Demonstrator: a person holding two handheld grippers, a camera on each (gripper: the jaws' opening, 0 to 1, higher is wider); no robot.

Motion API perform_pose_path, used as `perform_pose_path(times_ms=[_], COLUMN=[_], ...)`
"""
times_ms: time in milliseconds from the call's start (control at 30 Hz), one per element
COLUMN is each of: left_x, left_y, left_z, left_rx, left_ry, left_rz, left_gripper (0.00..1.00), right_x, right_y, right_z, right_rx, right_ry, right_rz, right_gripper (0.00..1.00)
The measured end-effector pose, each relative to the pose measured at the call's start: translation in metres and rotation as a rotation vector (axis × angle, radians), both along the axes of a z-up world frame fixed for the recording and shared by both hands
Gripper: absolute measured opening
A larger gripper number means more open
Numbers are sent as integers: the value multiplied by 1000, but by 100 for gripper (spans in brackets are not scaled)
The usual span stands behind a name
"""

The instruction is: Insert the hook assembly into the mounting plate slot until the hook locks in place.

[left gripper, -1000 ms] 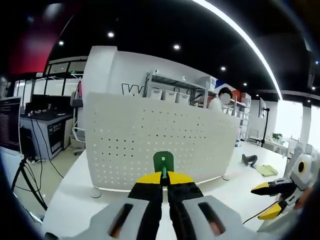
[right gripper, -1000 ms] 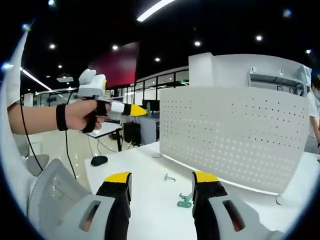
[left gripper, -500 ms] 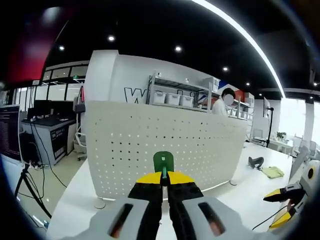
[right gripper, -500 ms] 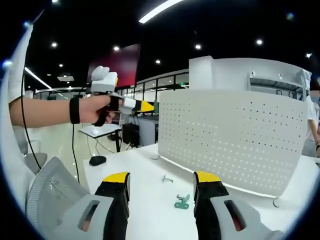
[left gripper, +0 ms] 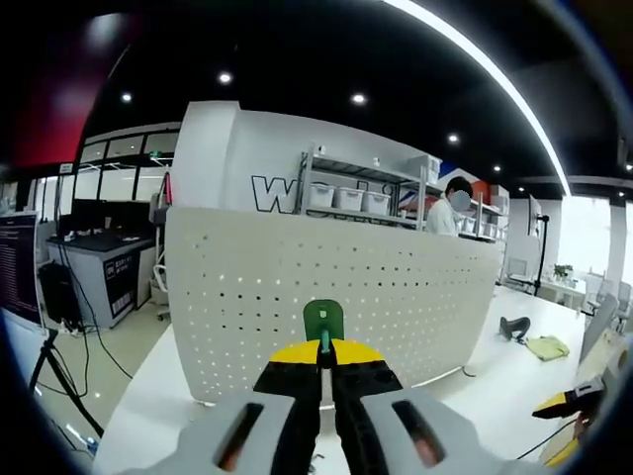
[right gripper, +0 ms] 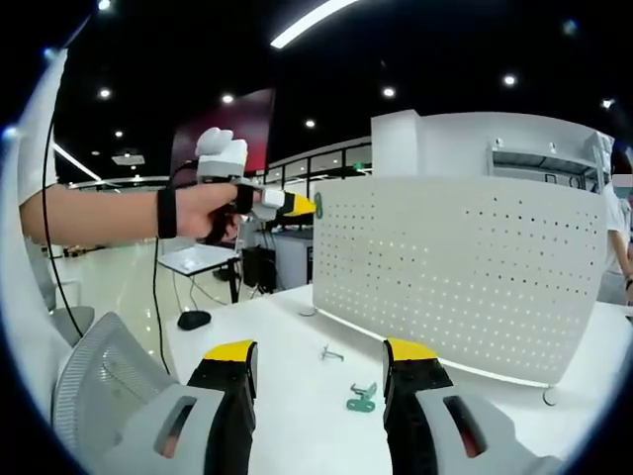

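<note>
My left gripper is shut on a green hook, held up in front of the white perforated mounting plate, which stands upright on the white table. In the right gripper view the left gripper is held by a hand, its yellow tips and the green hook right at the plate's upper left edge. My right gripper stands open low over the table. Between and beyond its jaws lie a second green hook and a small metal hook.
The white table runs under the plate. A black mouse lies at its far left corner. In the left gripper view a dark object and a yellow-green cloth lie on the table to the right. Shelves and desks stand behind.
The left gripper has moved with its green hook toward the plate, now reaching its upper left edge. The right gripper has barely moved and stays open.
</note>
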State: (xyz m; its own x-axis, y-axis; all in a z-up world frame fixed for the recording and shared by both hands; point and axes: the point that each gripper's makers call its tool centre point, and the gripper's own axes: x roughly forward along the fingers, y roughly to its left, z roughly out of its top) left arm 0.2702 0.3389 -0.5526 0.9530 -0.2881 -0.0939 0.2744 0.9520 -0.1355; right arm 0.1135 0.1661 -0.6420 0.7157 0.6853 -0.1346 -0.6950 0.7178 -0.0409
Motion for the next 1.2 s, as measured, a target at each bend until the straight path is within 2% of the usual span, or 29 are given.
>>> perform_pose_path(times_ms=[333,833,1200], left_x=[15,32,48], left_y=[-5,-6,-7], left_z=[9,10,19], left_rx=[15,28,32], left_ry=[-35,-25,-28], left_rz=[-1,2,25], left_gripper=[2,2,2], right_x=[2,4,1], right_y=[-6,-2,0], right_z=[-3,-8,-10], right_rx=[6,-4,-1], right_ry=[7,22,31], right_rz=[-11,12,8], right_gripper=[51,50,49])
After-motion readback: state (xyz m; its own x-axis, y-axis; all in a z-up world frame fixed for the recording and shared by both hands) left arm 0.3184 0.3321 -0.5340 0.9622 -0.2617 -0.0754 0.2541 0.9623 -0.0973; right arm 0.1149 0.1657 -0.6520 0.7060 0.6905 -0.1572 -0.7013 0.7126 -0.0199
